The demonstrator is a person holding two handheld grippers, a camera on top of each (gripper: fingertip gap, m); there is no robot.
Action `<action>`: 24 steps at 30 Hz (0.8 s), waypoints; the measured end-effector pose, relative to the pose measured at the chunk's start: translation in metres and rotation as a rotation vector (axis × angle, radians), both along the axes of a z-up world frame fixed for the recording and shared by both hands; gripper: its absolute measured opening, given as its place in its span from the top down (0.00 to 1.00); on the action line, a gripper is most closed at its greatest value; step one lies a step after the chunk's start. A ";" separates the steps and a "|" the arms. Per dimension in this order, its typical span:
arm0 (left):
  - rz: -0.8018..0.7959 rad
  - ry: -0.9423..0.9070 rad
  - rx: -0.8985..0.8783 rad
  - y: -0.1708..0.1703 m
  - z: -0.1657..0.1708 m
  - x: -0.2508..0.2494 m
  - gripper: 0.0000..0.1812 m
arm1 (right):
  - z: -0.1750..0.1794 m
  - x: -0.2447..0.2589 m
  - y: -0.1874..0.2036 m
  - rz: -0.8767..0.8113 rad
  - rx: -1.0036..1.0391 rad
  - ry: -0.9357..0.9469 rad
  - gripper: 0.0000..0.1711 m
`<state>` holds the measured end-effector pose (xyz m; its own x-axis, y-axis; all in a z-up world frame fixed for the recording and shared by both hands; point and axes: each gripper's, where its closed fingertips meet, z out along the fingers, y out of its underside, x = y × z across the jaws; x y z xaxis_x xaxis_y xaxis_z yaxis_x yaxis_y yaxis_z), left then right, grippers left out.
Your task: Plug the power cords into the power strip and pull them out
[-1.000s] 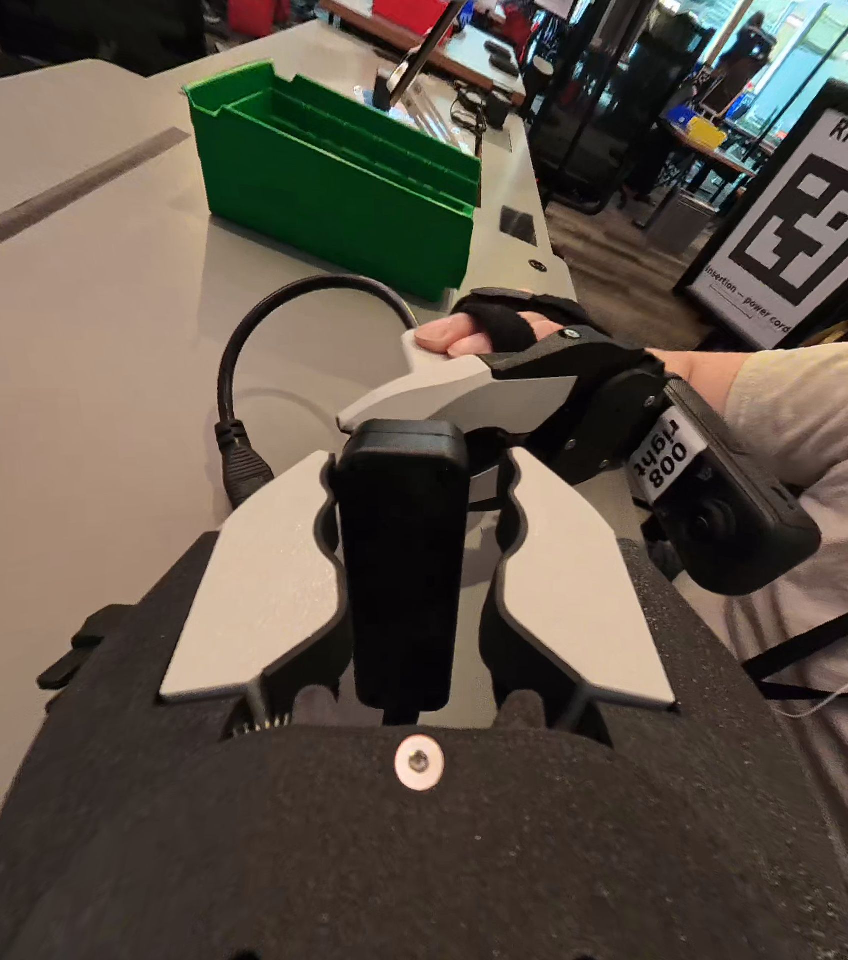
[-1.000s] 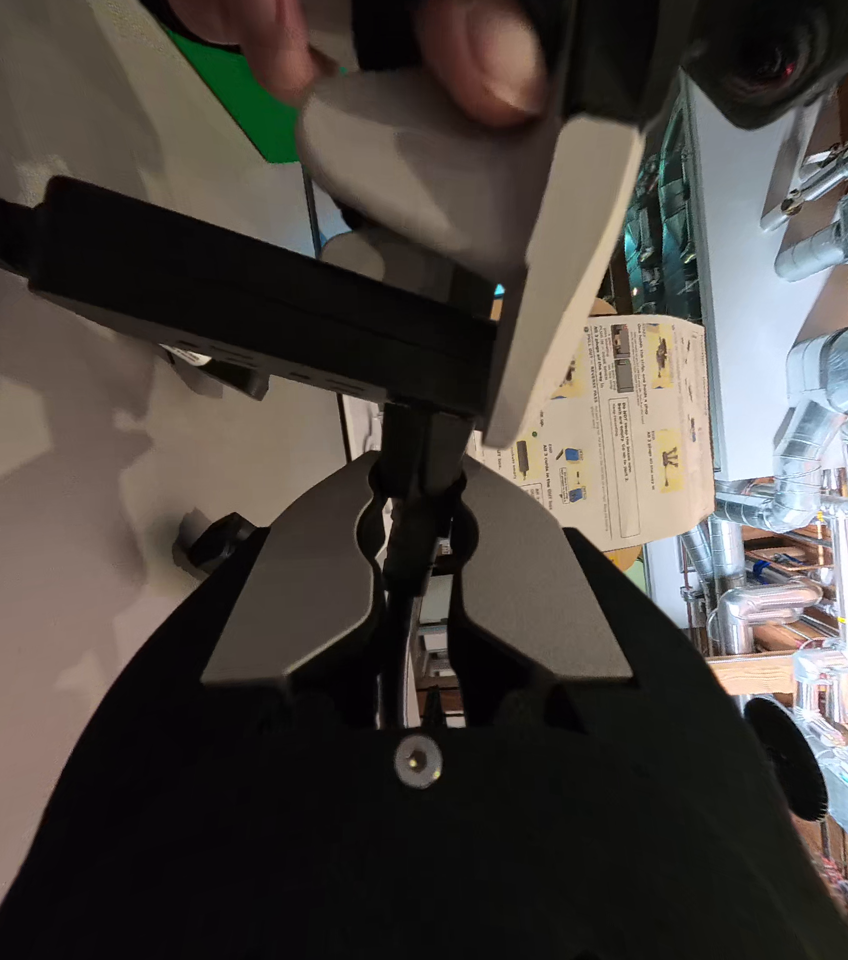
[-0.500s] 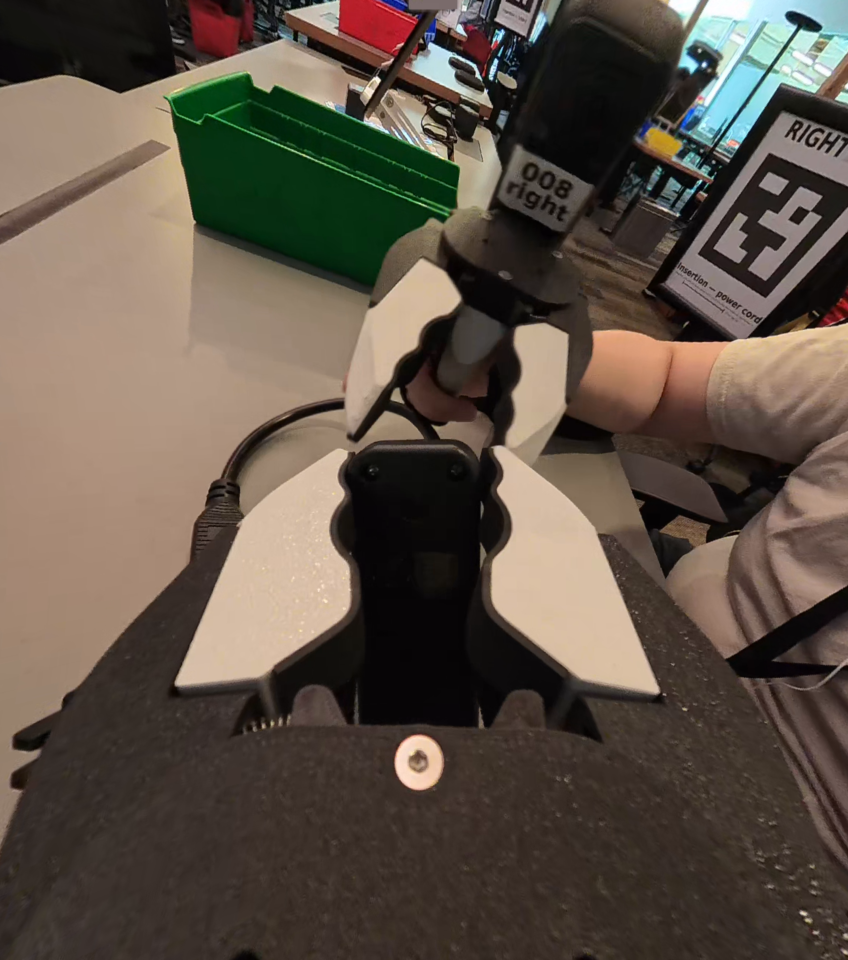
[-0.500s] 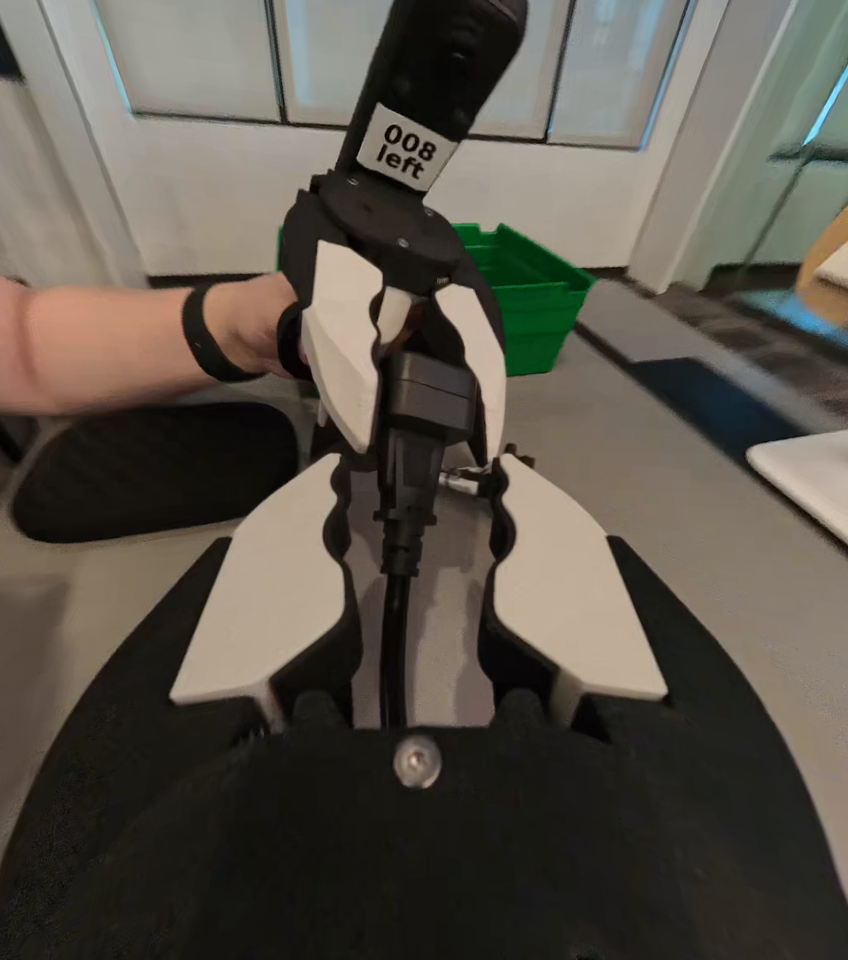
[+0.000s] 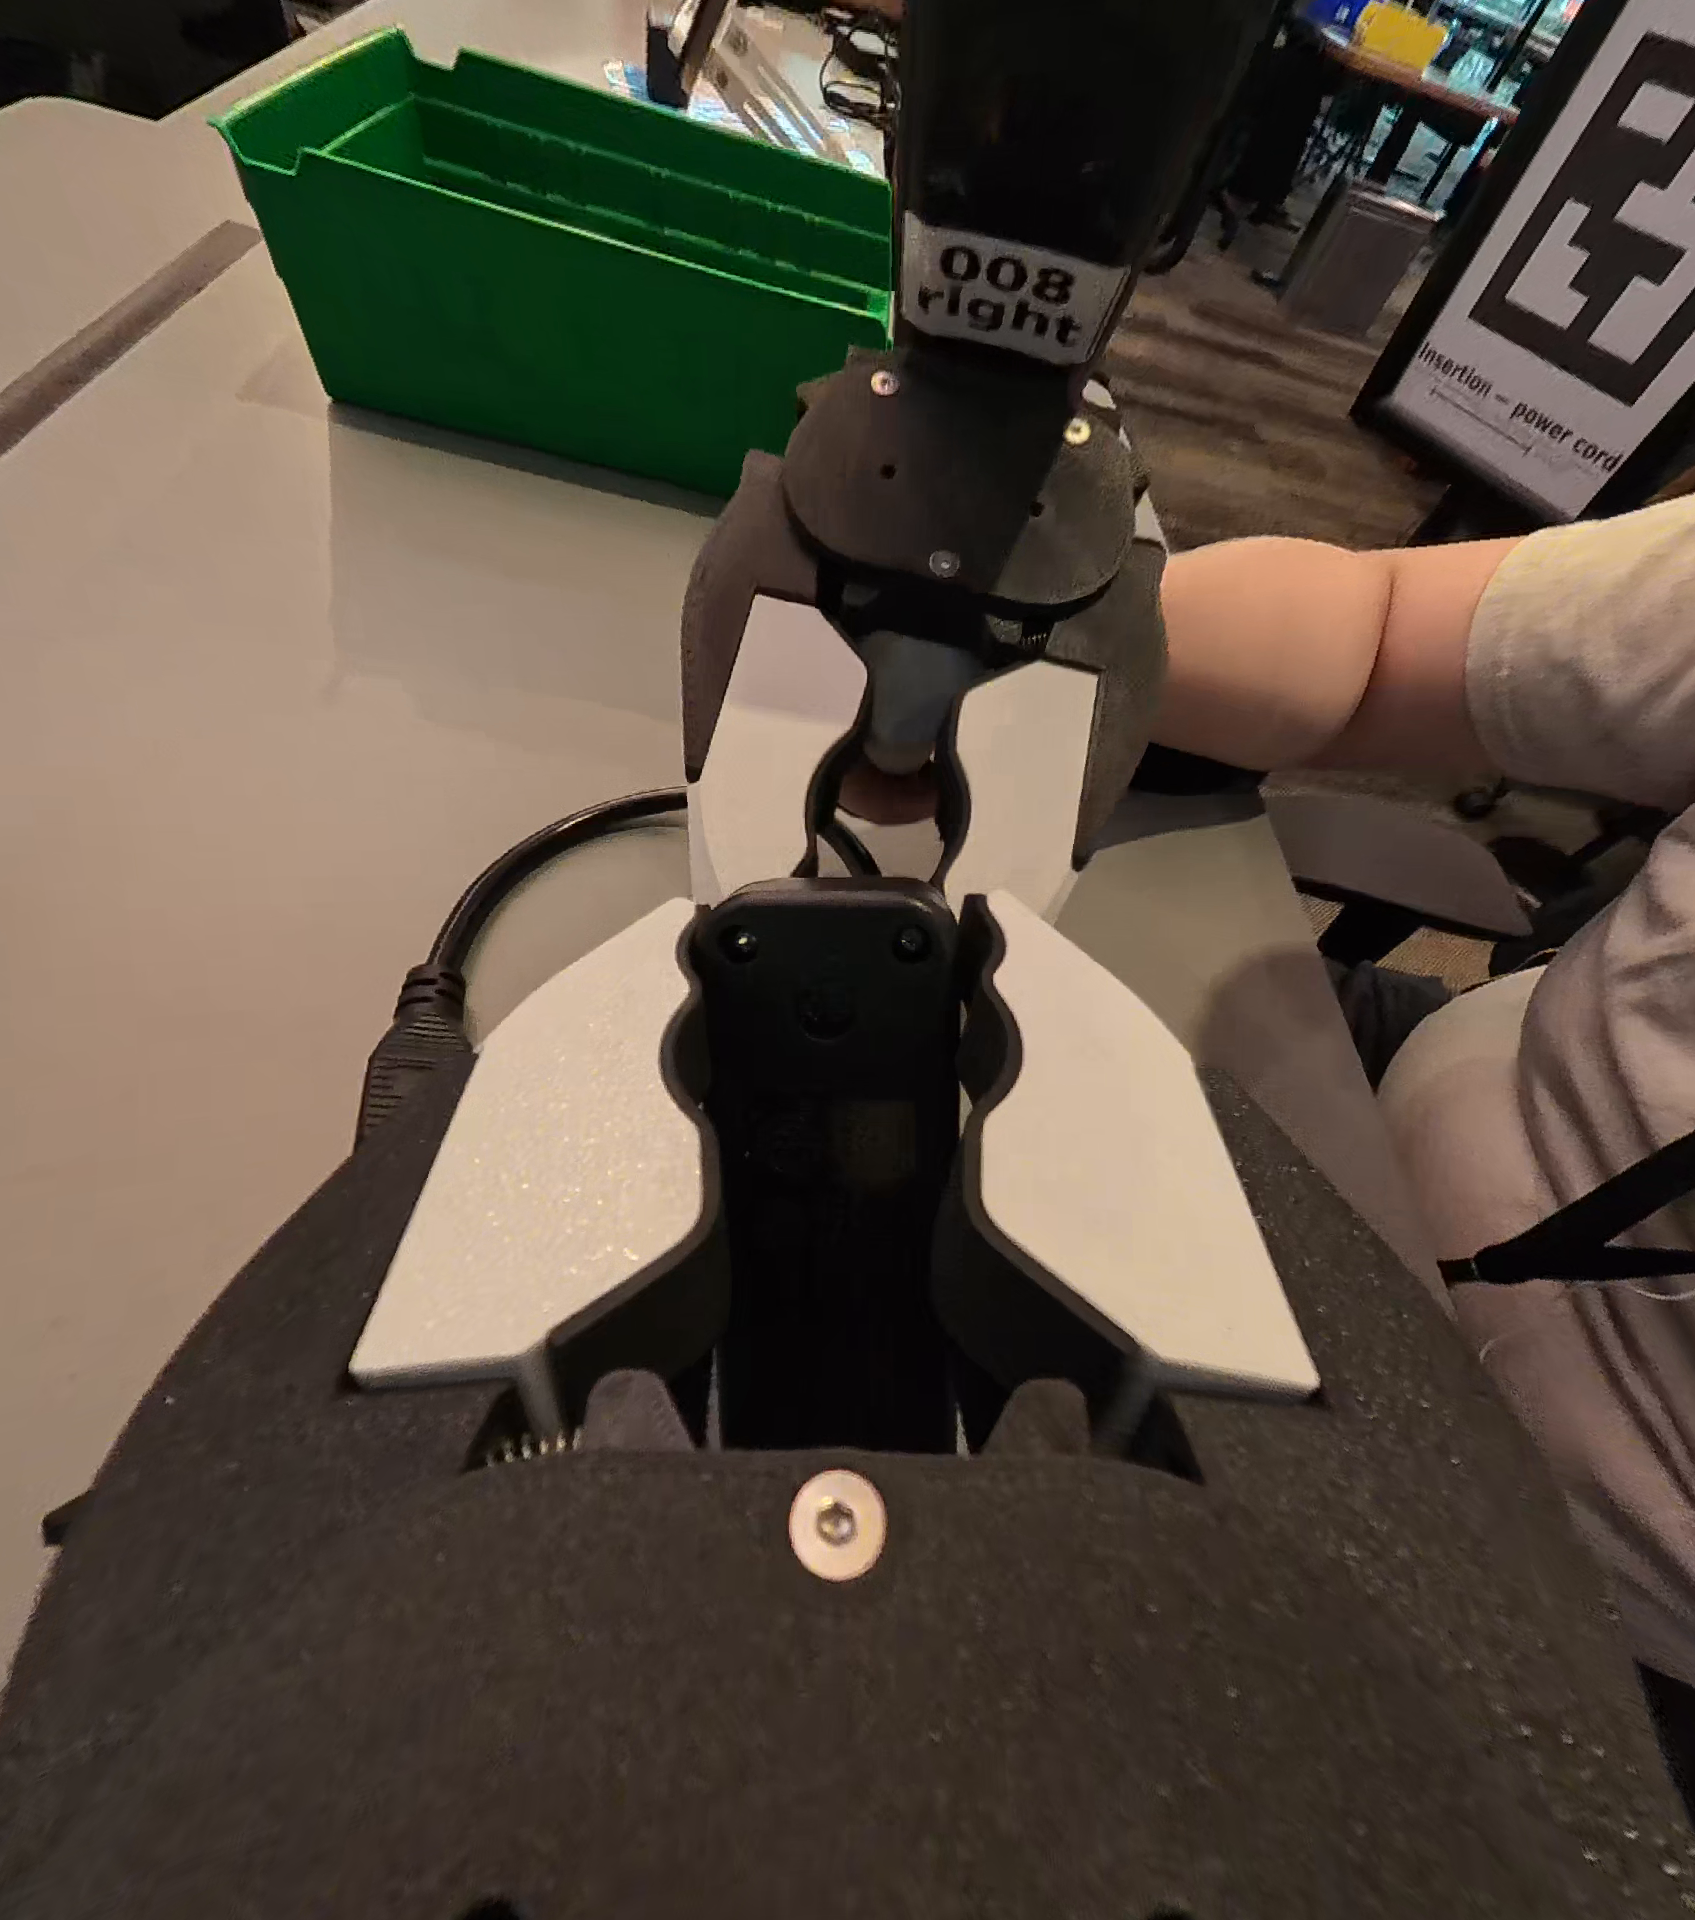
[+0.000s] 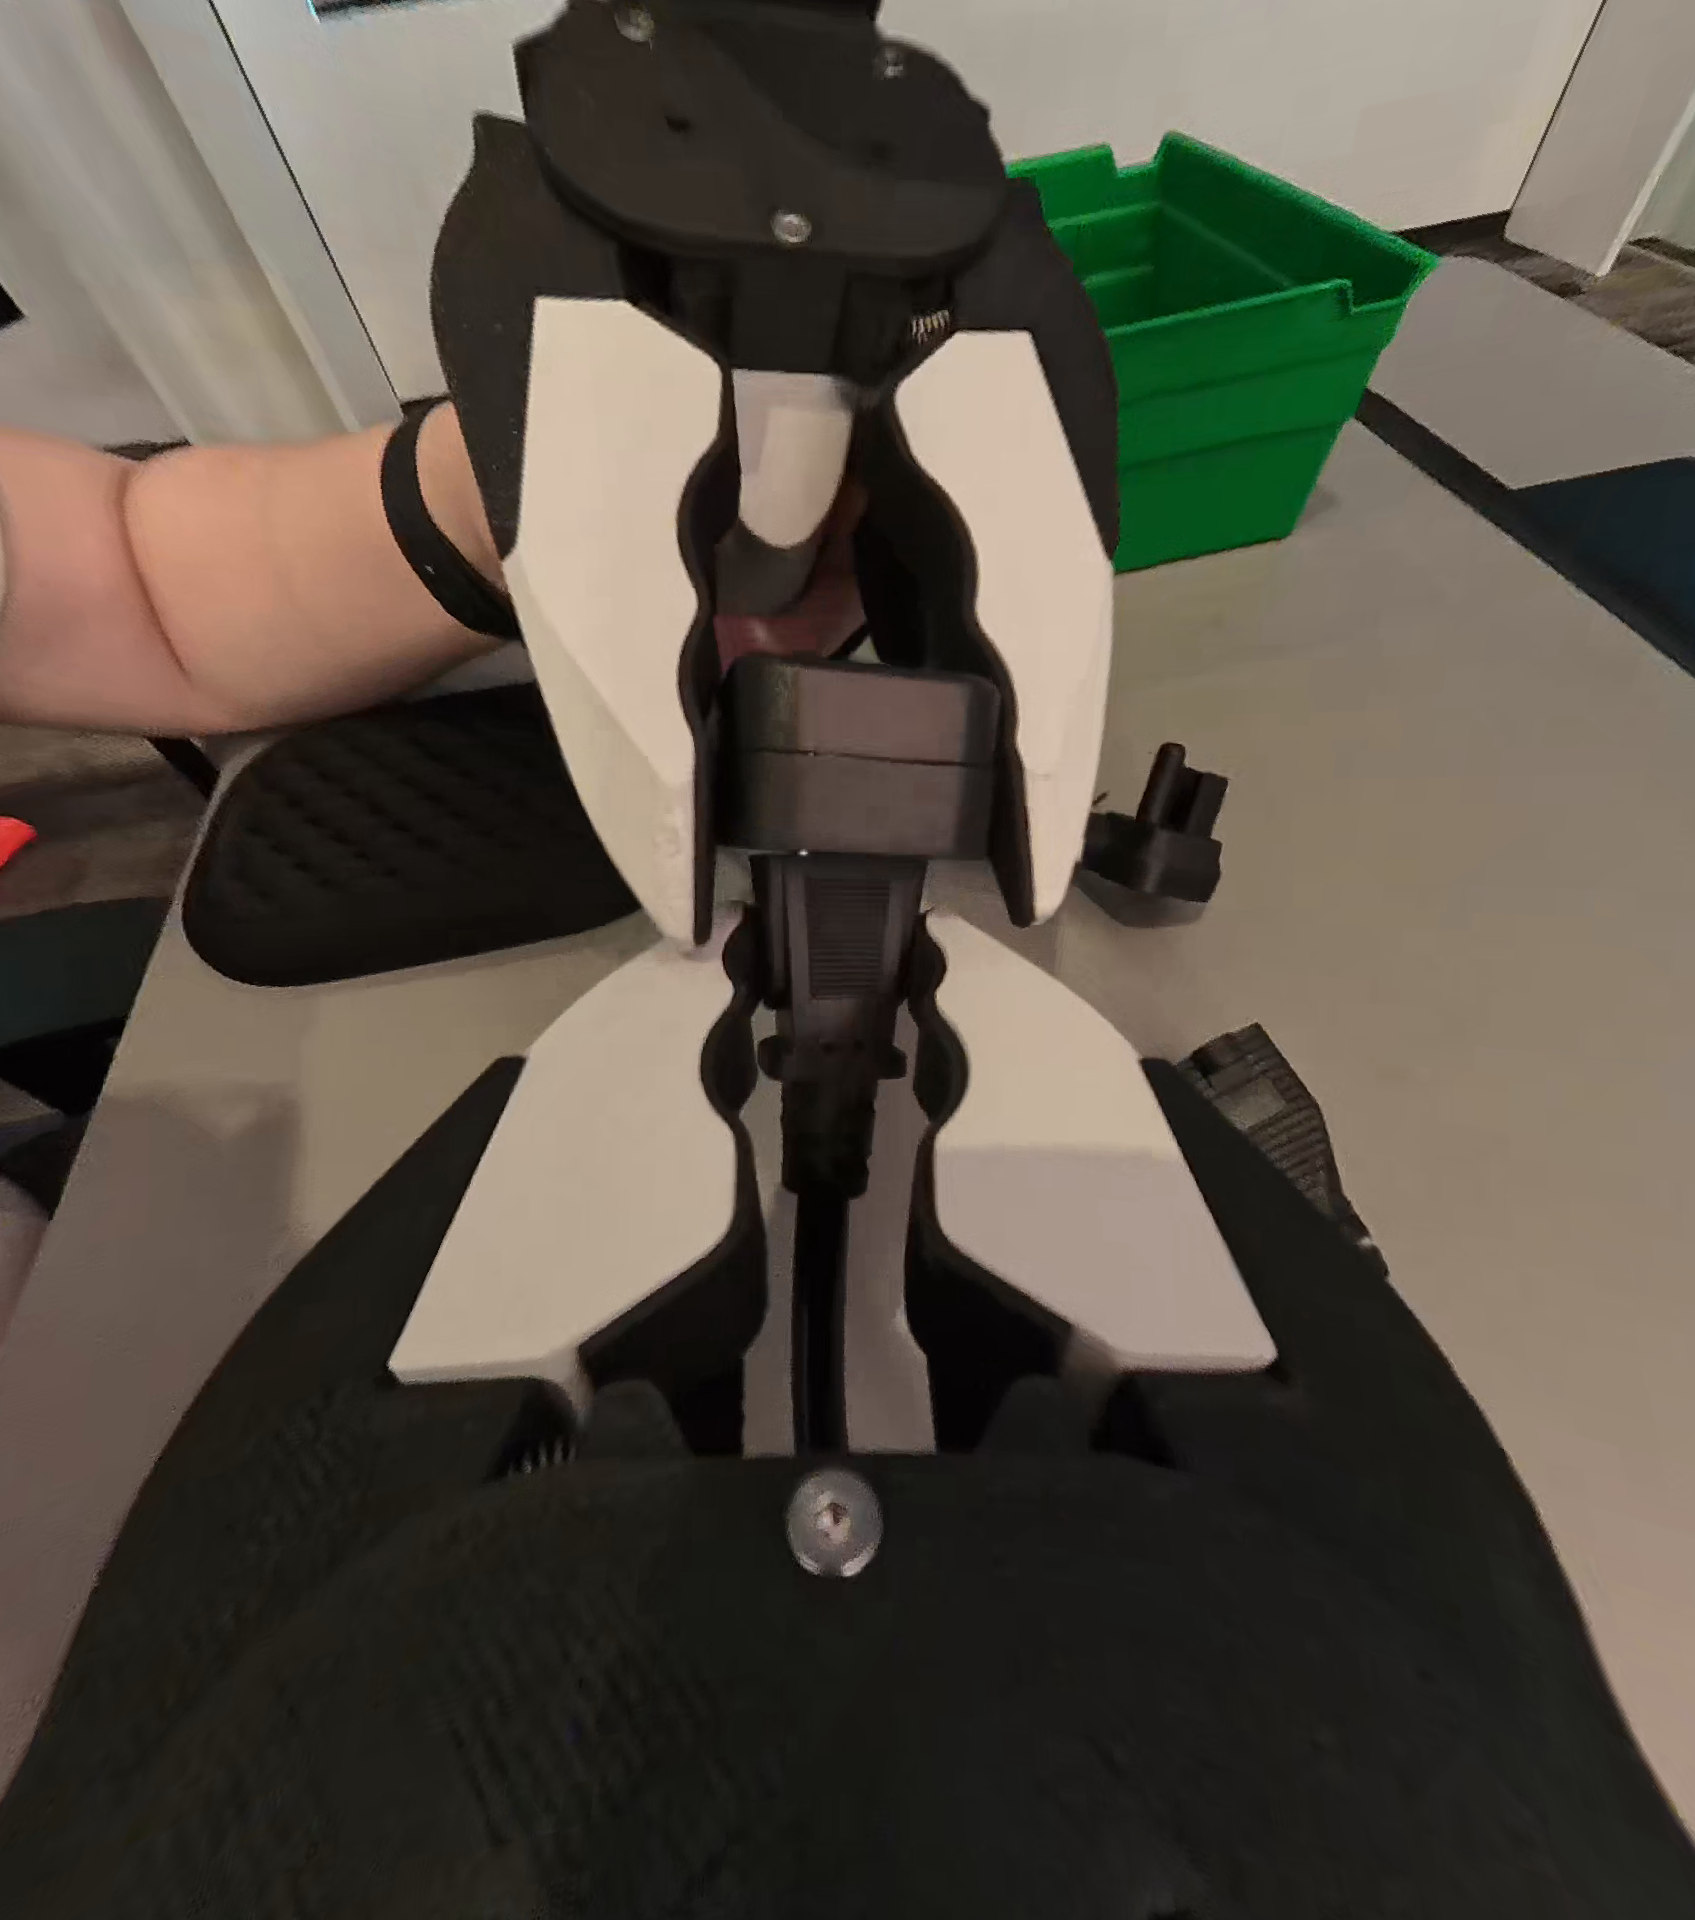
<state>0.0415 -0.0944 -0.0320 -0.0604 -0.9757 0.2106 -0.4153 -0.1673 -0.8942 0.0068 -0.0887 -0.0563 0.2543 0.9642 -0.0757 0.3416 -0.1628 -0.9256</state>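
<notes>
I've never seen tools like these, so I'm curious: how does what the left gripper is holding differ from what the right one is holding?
The left gripper clamps the power strip, a broad, flat, rigid black block. The right gripper clamps the power cord by its narrower, ribbed plug, with thin flexible cable trailing back. The strip fills the left jaws wide; the right jaws close much tighter. Both are black, held above the grey table, and meet end to end.
</notes>
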 end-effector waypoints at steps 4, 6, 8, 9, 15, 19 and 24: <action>0.009 -0.032 -0.023 0.001 0.007 0.000 0.75 | 0.006 0.001 0.000 -0.006 -0.002 0.006 0.84; 0.010 -0.024 -0.024 0.001 0.004 0.001 0.75 | 0.003 0.003 0.000 0.003 0.000 -0.011 0.84; 0.017 -0.029 -0.014 0.003 0.000 0.002 0.75 | -0.002 0.005 0.002 0.012 0.030 -0.045 0.84; 0.020 -0.036 -0.022 0.004 -0.001 0.003 0.75 | -0.003 0.007 0.003 0.015 0.030 -0.049 0.84; 0.011 -0.045 -0.022 0.004 -0.003 0.005 0.75 | -0.006 0.011 0.003 0.027 0.036 -0.078 0.84; 0.001 -0.052 0.054 -0.001 0.000 0.005 0.75 | -0.002 0.011 0.003 0.005 0.130 -0.125 0.84; 0.009 -0.094 0.033 -0.004 -0.006 0.014 0.56 | -0.004 0.011 0.003 -0.045 0.385 -0.314 0.84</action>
